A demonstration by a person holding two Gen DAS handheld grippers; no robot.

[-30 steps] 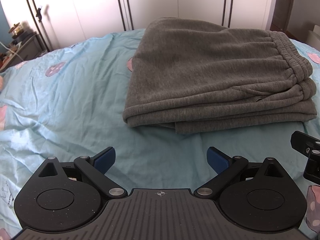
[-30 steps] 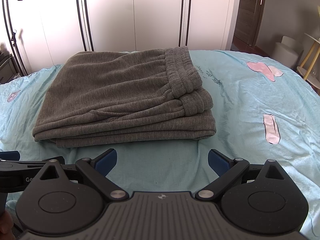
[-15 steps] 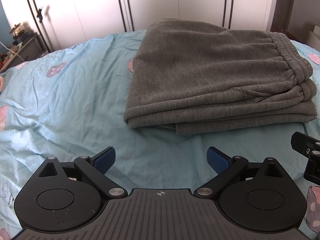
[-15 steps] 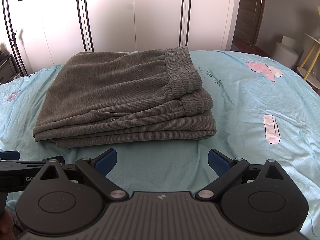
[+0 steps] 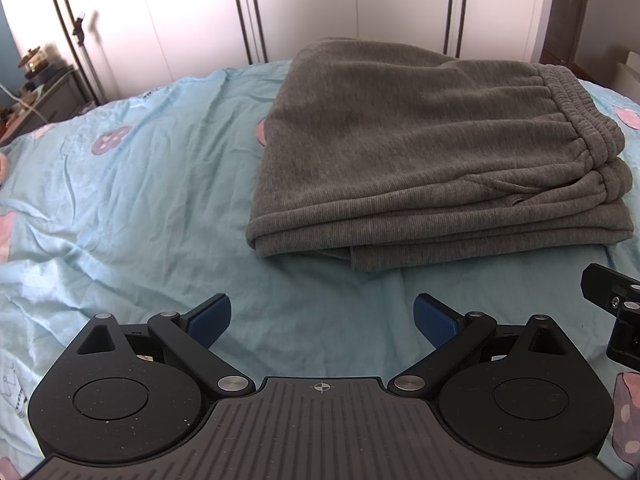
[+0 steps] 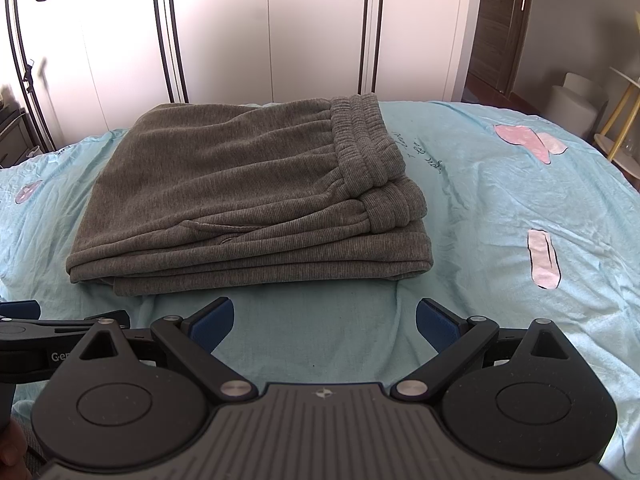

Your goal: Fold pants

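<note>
Turquoise bedsheet [image 5: 120, 208] holds folded grey pants [image 6: 248, 196] before white wardrobes [image 6: 224, 28]; both grippers spread, empty.

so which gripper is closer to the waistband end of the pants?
Right. The right gripper sits open just short of the waistband end; the left gripper, also open, faces the folded end opposite.

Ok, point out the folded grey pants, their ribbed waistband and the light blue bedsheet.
folded grey knit pants [image 6: 224, 184], right wrist view, flat top layer.
ribbed elastic waistband [image 6: 366, 136], right wrist view, gathered band.
light blue printed bedsheet [image 5: 120, 208], left wrist view, bare wrinkled patch left of the pants.
</note>
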